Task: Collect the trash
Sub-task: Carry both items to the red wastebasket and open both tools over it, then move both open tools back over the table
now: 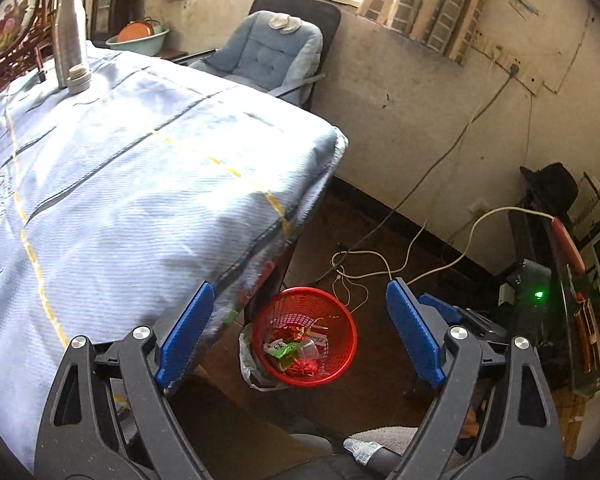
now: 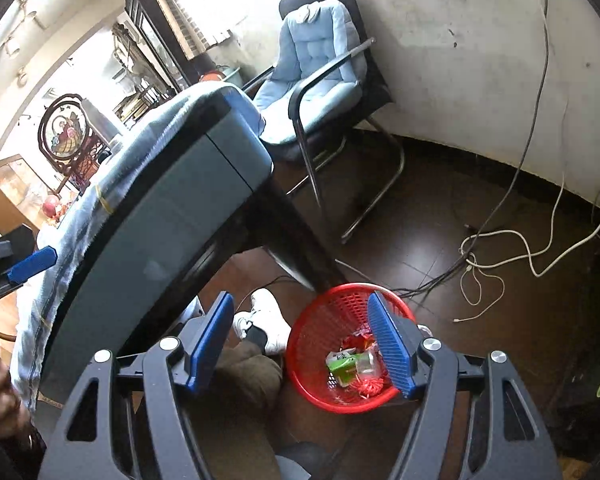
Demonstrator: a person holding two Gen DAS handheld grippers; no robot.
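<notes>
A red mesh waste basket (image 1: 342,322) stands on the dark floor beside the table's corner, holding a green carton (image 1: 283,350), a clear plastic cup and red scraps. My left gripper (image 1: 300,334) is open and empty, above the table's edge, looking down at the basket. In the right wrist view the same basket (image 2: 312,320) with the green carton (image 2: 342,366) sits under my right gripper (image 2: 306,346), which is open and empty; its right finger (image 2: 390,344) overlaps the basket's rim. The left gripper's blue finger (image 2: 34,264) shows at the far left.
A table with a light blue cloth (image 1: 140,184) carries a silver flask (image 1: 71,46) and a round framed ornament (image 1: 10,20). A blue cushioned chair (image 2: 320,80) stands by the wall. Cables (image 2: 500,248) lie on the floor. The person's leg and white shoe (image 2: 268,320) are beside the basket.
</notes>
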